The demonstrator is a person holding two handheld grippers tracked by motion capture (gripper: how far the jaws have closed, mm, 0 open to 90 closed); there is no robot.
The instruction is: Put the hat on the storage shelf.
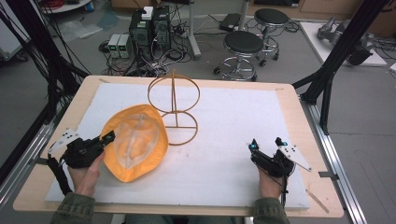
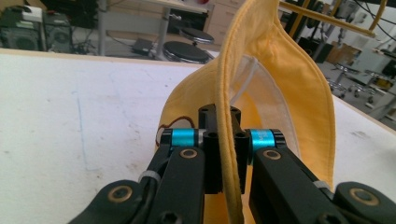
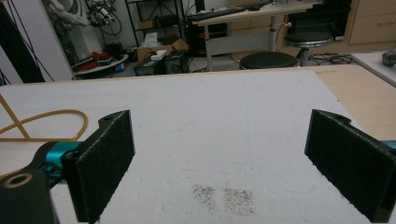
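Observation:
A yellow cloth hat (image 1: pixel 135 142) lies upside down on the white mat, its pale lining facing up. My left gripper (image 1: pixel 108 138) is at the hat's left edge, shut on the brim. In the left gripper view the yellow brim (image 2: pixel 229 93) runs up between the closed jaws of my left gripper (image 2: pixel 223 154), and the far side of the hat (image 2: pixel 303 88) curves up behind. A yellow wire hat stand (image 1: pixel 173 109) stands just behind the hat. My right gripper (image 1: pixel 266 143) rests open at the right near the front edge. Between its pads (image 3: pixel 105 163) lies bare mat.
The white mat (image 1: pixel 233 121) covers most of the wooden table (image 1: pixel 296 107). Black frame posts (image 1: pixel 336 51) rise at the table's right and left. Stools (image 1: pixel 243 46) and computer boxes (image 1: pixel 149 28) stand on the floor beyond the far edge.

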